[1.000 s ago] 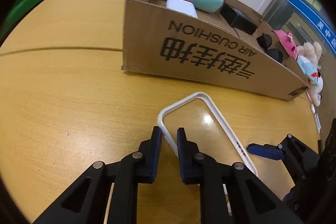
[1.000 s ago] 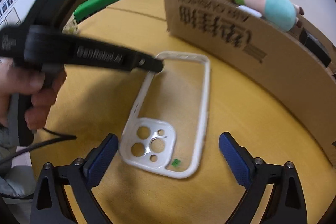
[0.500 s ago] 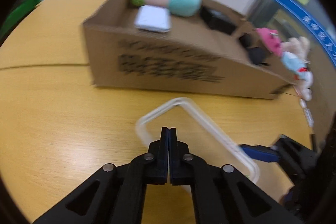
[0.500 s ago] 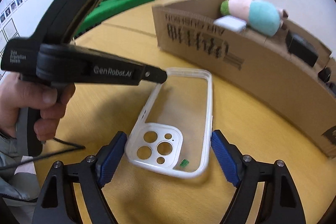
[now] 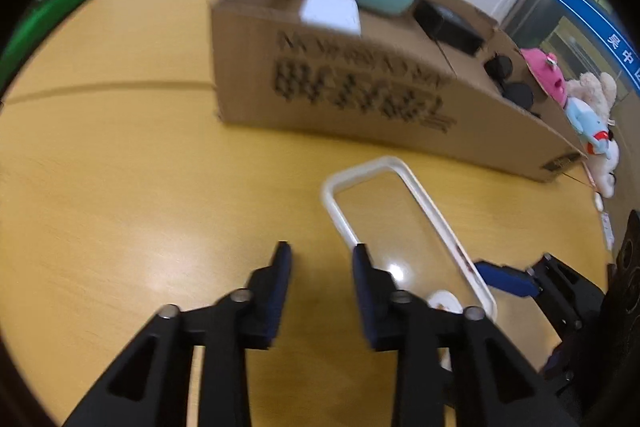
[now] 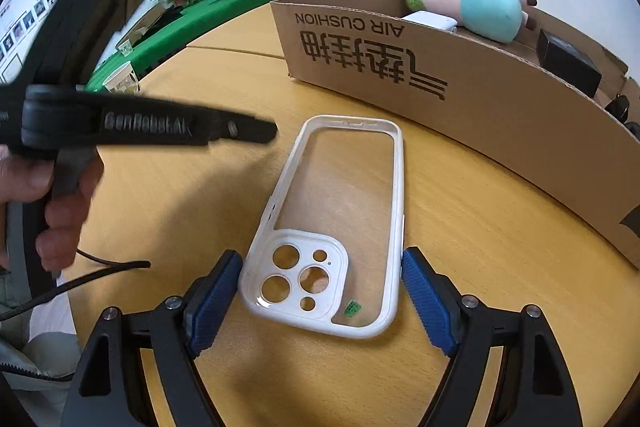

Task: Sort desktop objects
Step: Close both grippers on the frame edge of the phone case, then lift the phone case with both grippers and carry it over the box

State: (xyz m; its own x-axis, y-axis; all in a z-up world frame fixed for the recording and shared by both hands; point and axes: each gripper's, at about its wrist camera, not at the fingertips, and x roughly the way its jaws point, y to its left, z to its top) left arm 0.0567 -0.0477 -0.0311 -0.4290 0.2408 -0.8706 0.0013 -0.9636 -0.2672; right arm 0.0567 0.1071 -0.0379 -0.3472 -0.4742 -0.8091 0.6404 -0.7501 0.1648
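Phone case (image 6: pixel 340 227), white rim, clear back, flat on wooden table (image 6: pixel 200 99) before cardboard box (image 6: pixel 480 99). Right gripper (image 6: pixel 322 267) jaws wide, straddling camera-cutout end, pads just beside rim. Left gripper (image 5: pixel 320 259) jaws just opening, narrow gap, empty, beside case. Left view alone shows plush toys (image 5: pixel 592 115) beyond box.

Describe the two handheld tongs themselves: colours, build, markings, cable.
Both tongs have black plastic arms with triangular cut-outs and silver rivets, ending in dark blue textured pads. The left tongs carry white "GenRobot.AI" lettering on a black pistol-style handle, with a thin black cable trailing below. The right tongs match.
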